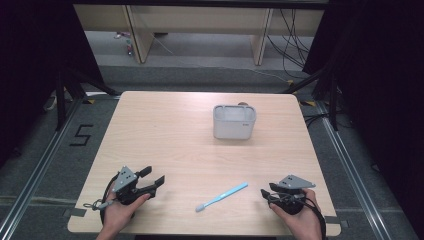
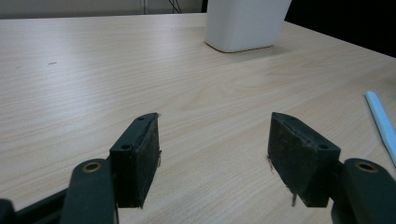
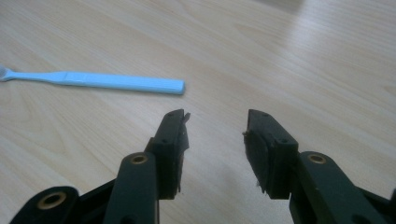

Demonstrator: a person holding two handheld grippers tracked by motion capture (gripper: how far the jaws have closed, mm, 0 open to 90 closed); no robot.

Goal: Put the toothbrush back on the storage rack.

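A light blue toothbrush point(image 1: 221, 196) lies flat near the table's front edge, head toward the front left. It shows in the right gripper view as a blue toothbrush point(image 3: 98, 80) at the upper left, and its handle end point(image 2: 383, 121) sits at the right edge of the left gripper view. A white rectangular holder point(image 1: 234, 121) stands upright at the back middle; the same holder point(image 2: 245, 23) is far ahead of the left jaws. My left gripper point(image 1: 152, 180) rests open at the front left, nothing between its jaws. My right gripper point(image 1: 265, 192) is open at the front right, just right of the toothbrush.
The wooden table point(image 1: 165, 130) is bare between the holder and the grippers. Its front edge lies just under both hands. Around it is grey floor with a marked "5" point(image 1: 81, 135), black stands and cables at the sides.
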